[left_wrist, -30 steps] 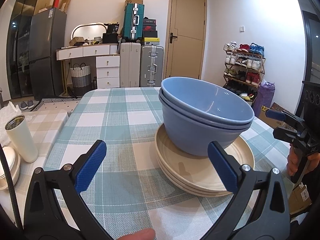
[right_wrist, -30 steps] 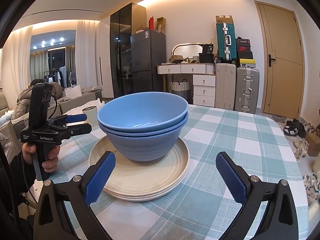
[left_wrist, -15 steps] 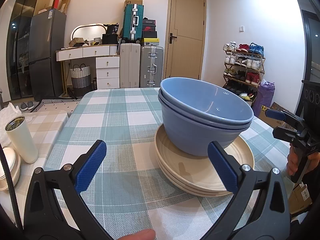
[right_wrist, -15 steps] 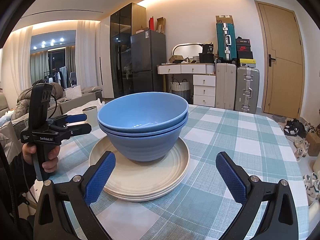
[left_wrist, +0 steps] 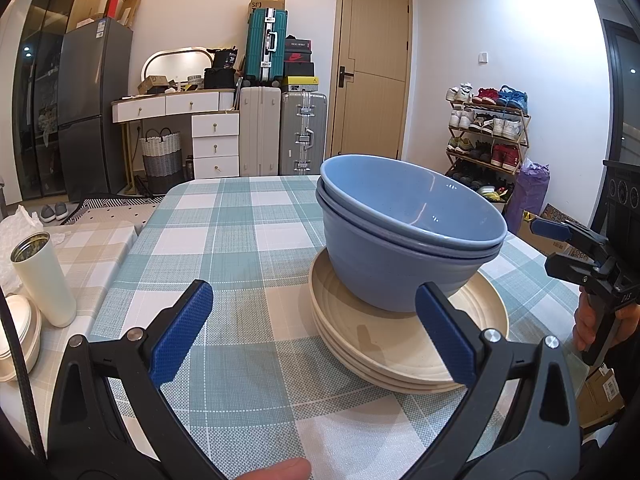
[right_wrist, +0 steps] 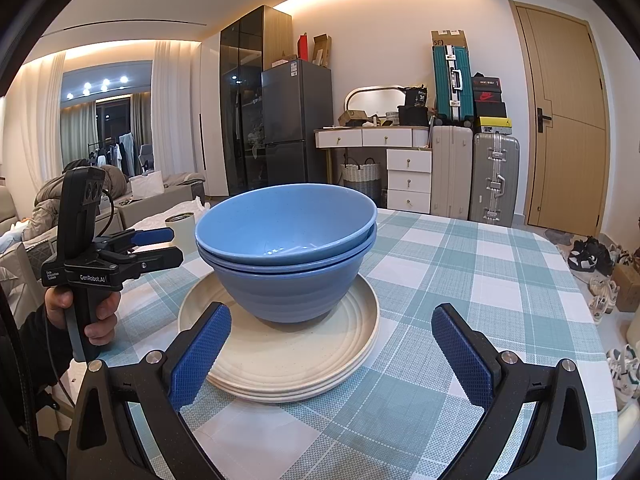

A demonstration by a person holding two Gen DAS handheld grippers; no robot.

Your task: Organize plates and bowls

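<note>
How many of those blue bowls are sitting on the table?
2. The upper round blue bowl sits nested inside the lower blue bowl, which stands on the stack of cream ridged plates. A third bowl nested out of sight seems unlikely.

The 2 nested bowls [left_wrist: 408, 236] were a soft speckled blue, the inner one a shade lighter than the outer. The stacked plates [left_wrist: 404, 344] beneath them were cream with faint concentric ridges. The tablecloth [left_wrist: 240, 248] carried a plaid of teal, white and beige squares. The left gripper [left_wrist: 316, 334] and the right gripper [right_wrist: 330, 354] were black with bright blue textured pads [right_wrist: 200, 356]. At the near left stood a white tumbler [left_wrist: 44, 280]. Far off, a teal suitcase [left_wrist: 266, 46] topped grey and beige ones beside a tan door [left_wrist: 372, 76].
</note>
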